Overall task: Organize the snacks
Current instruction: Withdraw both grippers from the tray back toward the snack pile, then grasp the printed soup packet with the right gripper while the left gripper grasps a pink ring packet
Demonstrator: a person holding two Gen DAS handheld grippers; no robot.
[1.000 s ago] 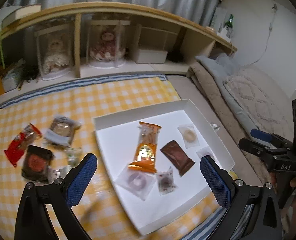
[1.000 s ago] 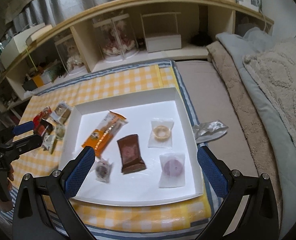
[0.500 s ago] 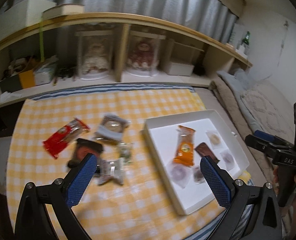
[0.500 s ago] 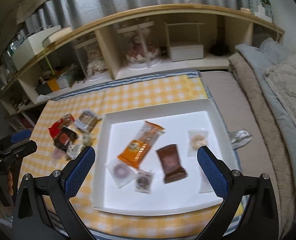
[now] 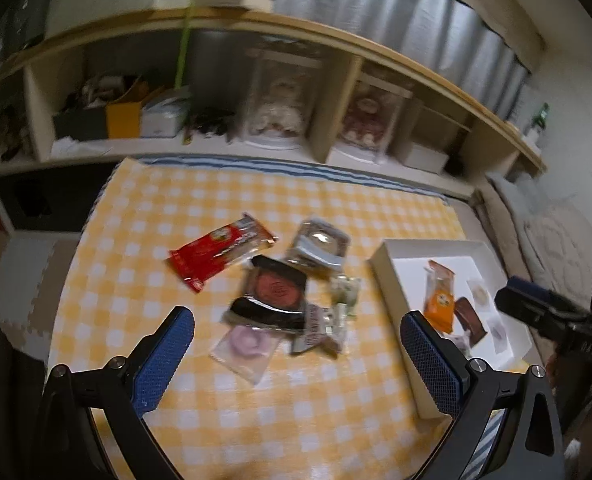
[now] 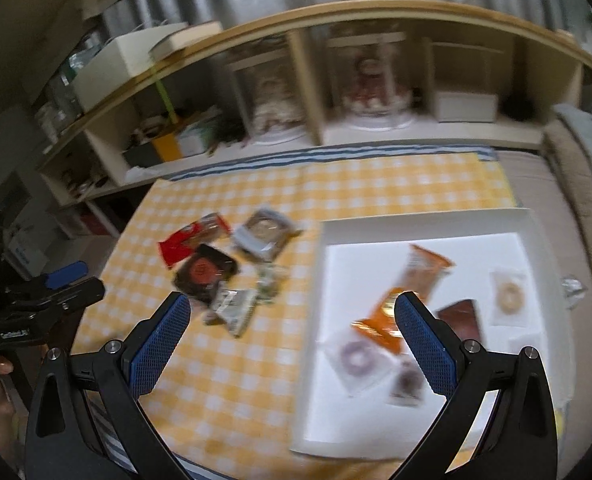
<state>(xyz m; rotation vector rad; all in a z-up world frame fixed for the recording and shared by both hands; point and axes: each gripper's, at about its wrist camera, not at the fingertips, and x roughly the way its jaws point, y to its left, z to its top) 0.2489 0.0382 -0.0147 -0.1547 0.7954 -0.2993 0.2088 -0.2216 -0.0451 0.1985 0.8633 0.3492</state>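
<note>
Blurred snack pile (image 5: 280, 292) lies ahead, seemingly between spread left jaws.

You have a loose cluster of snacks on the yellow checked cloth: a red bar (image 5: 220, 252) lying aslant, a clear tray pack (image 5: 320, 245) beside it, a black pack (image 5: 274, 294) with a red disc, a purple ring sachet (image 5: 245, 347) nearest you, and small pale wrappers (image 5: 334, 316) touching them. To their right your white tray (image 6: 424, 224) holds an orange bar (image 6: 410, 290), a brown pack (image 6: 460, 320), a purple ring sachet (image 6: 356, 358), a pale ring sachet (image 6: 510, 296) and a small dark sachet (image 6: 408, 382), all lying flat
</note>
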